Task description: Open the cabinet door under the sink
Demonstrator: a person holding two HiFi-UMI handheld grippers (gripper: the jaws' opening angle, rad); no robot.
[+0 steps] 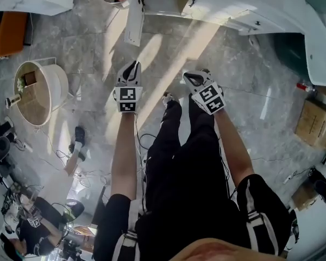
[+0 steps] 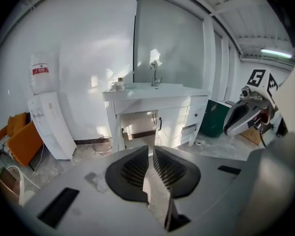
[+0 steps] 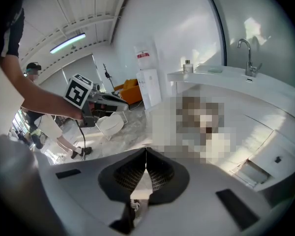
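while the cabinet door (image 1: 135, 20) is hanging open, left tool (image 2: 151, 147) is hovering barely parted, right tool (image 3: 146, 150) closed, both empty.

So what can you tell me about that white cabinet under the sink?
The cabinet is white, seemingly painted wood, and stands on the grey floor. One door is swung open, showing the inside; the door beside it is shut, with a dark handle. A faucet rises from the top.
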